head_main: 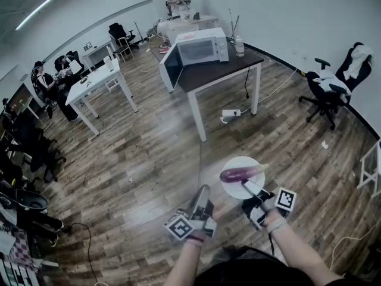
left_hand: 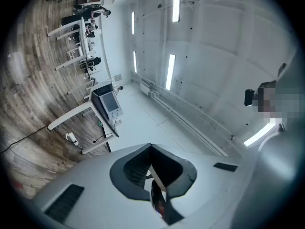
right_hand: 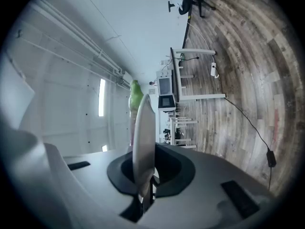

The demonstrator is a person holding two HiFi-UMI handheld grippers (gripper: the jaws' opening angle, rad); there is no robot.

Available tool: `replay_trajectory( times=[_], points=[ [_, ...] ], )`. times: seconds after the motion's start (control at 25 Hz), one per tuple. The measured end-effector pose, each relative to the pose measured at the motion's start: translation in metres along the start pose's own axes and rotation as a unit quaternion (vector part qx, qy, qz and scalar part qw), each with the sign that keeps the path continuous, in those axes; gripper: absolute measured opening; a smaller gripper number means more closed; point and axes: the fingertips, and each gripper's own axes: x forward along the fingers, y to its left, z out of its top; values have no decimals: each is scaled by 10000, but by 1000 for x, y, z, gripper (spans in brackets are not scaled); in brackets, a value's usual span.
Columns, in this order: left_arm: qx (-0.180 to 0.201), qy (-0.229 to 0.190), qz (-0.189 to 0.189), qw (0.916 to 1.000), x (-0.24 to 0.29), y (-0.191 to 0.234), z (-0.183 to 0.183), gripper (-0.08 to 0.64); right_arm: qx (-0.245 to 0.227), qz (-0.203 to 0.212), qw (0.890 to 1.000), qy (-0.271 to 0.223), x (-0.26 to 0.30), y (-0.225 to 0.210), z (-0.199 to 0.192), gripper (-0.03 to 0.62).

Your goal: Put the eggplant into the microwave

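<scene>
The right gripper [head_main: 251,189], low and right of centre in the head view, is clenching the rim of a white plate [head_main: 237,189] — its jaws are pinching it edge-on. The purple eggplant [head_main: 240,173] is lying across that plate. The left gripper [head_main: 202,194], just beside at lower centre, is carrying nothing, jaws pressed together. The microwave [head_main: 201,50] is standing with its door open on the dark table [head_main: 221,71] at upper middle — well apart from the plate.

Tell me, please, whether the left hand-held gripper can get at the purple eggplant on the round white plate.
Probably yes: the left hand-held gripper is free and beside the round white plate, and the purple eggplant lies uncovered on it.
</scene>
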Motion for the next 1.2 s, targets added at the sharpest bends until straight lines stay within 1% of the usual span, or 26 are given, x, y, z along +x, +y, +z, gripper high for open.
replay_trajectory(
  times=[0.12, 0.16, 0.2, 0.24, 0.28, 0.32, 0.4, 0.44, 0.48, 0.52, 0.56, 0.72, 0.88, 1.2],
  points=[
    [194, 184, 91, 9996, 5, 5, -7, 0, -69, -21, 10000, -64, 7, -5, 3, 8],
    [369, 243, 163, 9989, 6, 7, -7, 0, -99, -42, 9999, -88, 11, -6, 5, 8],
    [632, 318, 268, 9971, 9, 9, -8, 0, -126, -67, 9998, -113, 15, -7, 7, 8],
    [977, 425, 403, 9935, 11, 13, -8, 0, -146, -94, 9998, -138, 19, -7, 9, 8],
    [1370, 571, 552, 9874, 15, 16, -10, 0, -161, -116, 9997, -158, 23, -7, 12, 8],
    [1778, 747, 698, 9788, 18, 20, -13, 0, -168, -127, 9996, -174, 25, -7, 15, 8],
    [2501, 1086, 875, 9581, 24, 23, -21, 0, -176, -150, 9995, -200, 29, -9, 19, 8],
    [2756, 1204, 897, 9495, 27, 24, -25, 0, -179, -178, 9994, -215, 31, -11, 20, 8],
    [2926, 1278, 905, 9433, 31, 26, -27, 0, -178, -208, 9994, -234, 33, -13, 21, 8],
    [3032, 1310, 921, 9394, 35, 28, -28, 0, -175, -230, 9993, -253, 35, -15, 23, 8],
    [3092, 1310, 946, 9372, 39, 31, -28, 0, -171, -244, 9992, -270, 38, -16, 24, 8],
    [3139, 1298, 1042, 9347, 58, 44, -25, 0, -125, -288, 9992, -239, 53, -23, 32, 8],
    [3256, 1361, 1140, 9287, 80, 57, -20, 0, -97, -377, 9992, -128, 73, -28, 49, 8],
    [3250, 1349, 1373, 9259, 129, 86, 1, 0, -207, -386, 9989, 137, 125, -28, 95, 8]
  ],
)
